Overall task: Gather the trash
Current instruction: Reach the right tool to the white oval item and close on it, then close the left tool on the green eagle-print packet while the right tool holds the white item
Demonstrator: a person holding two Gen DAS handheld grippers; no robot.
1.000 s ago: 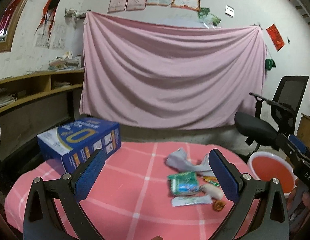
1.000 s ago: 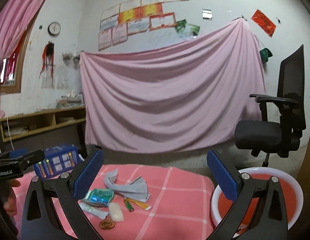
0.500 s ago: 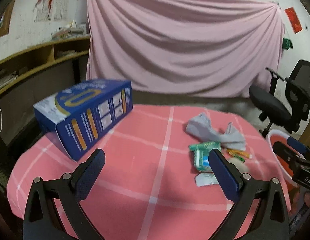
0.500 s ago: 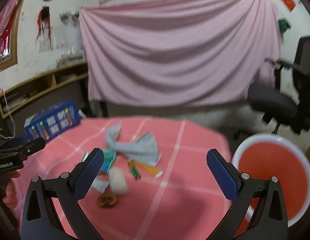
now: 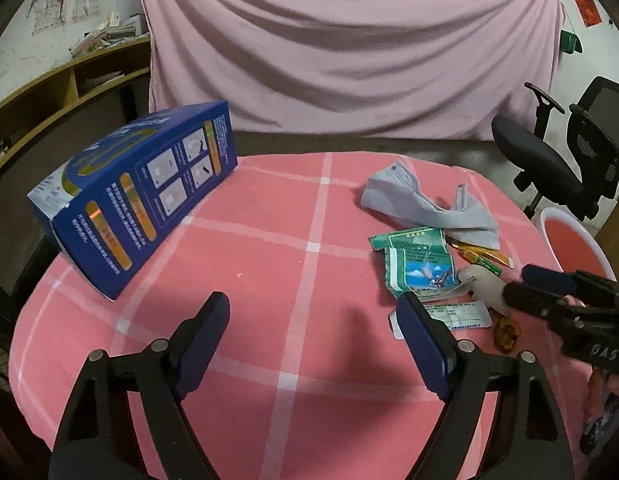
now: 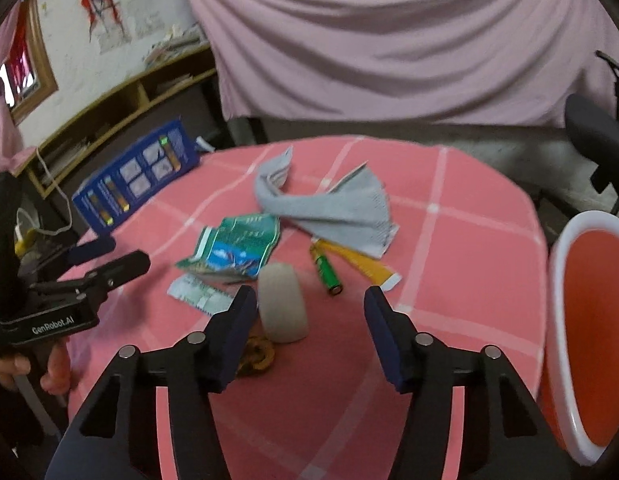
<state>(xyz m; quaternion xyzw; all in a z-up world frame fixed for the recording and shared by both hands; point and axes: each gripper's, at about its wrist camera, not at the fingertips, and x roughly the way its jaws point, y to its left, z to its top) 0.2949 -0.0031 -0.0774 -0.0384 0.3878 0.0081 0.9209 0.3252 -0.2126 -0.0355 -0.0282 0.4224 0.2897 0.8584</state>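
Note:
A pile of trash lies on the pink checked tablecloth (image 5: 269,240): a grey cloth (image 6: 333,208), a green wrapper (image 6: 237,248), a white sachet (image 6: 197,294), a beige foam piece (image 6: 283,308), a green battery (image 6: 325,272), an orange strip (image 6: 361,266) and a brown ring (image 6: 257,356). My right gripper (image 6: 309,300) hangs over the foam piece, which shows between its closing jaws close to the left finger, with no pad pressing on it. My left gripper (image 5: 313,308) is over bare cloth left of the pile, its jaws closing on nothing.
A red basin with a white rim (image 6: 557,280) stands beside the table on the right. A blue box (image 5: 141,196) lies on the table's left side. A black office chair (image 5: 549,160) is behind the basin. A pink sheet hangs at the back.
Both grippers have tipped downward and come closer to the table and the trash. Both pairs of jaws have narrowed, the right one much more.

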